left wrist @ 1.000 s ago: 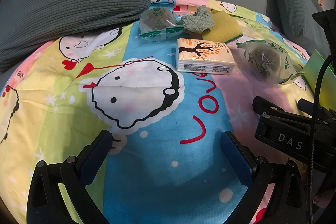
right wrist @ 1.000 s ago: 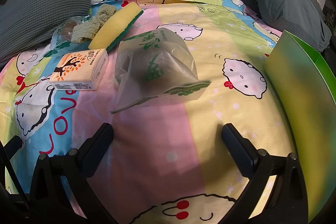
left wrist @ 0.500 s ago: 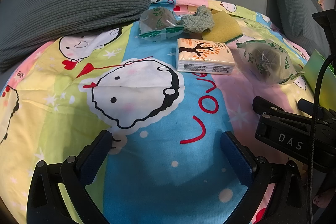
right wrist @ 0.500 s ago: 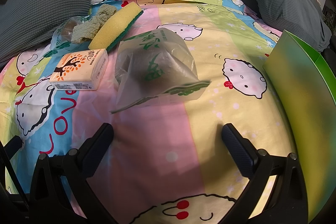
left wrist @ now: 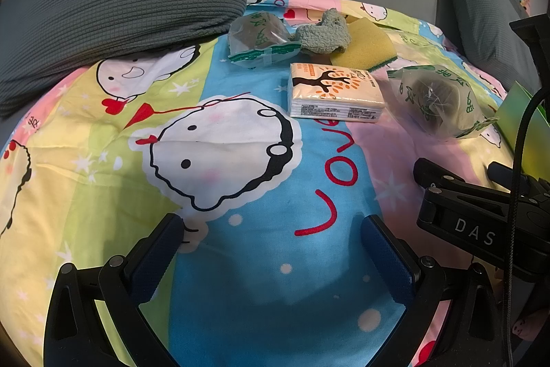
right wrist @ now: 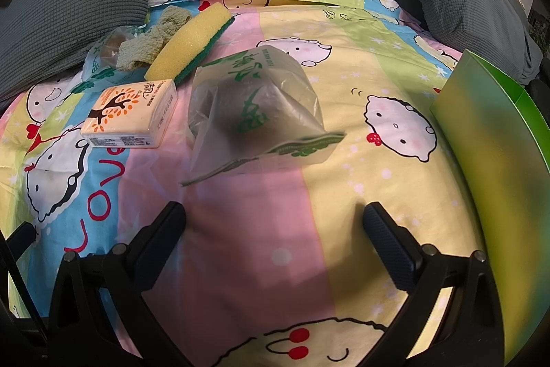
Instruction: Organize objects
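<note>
We held both tongs, left (left wrist: 271, 250) and right (right wrist: 275, 233), wide and empty. The bagged bun (right wrist: 254, 112) lay at frame centre beside the tissue pack (right wrist: 132, 114). We judged it light, soft and slippery; grip across its middle, gently.

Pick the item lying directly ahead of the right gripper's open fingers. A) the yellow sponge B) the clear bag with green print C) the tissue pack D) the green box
B: in the right wrist view the clear bag with green print lies centred ahead of the right gripper, with the tissue pack and yellow sponge off to its left and the green box at the right edge.
</note>
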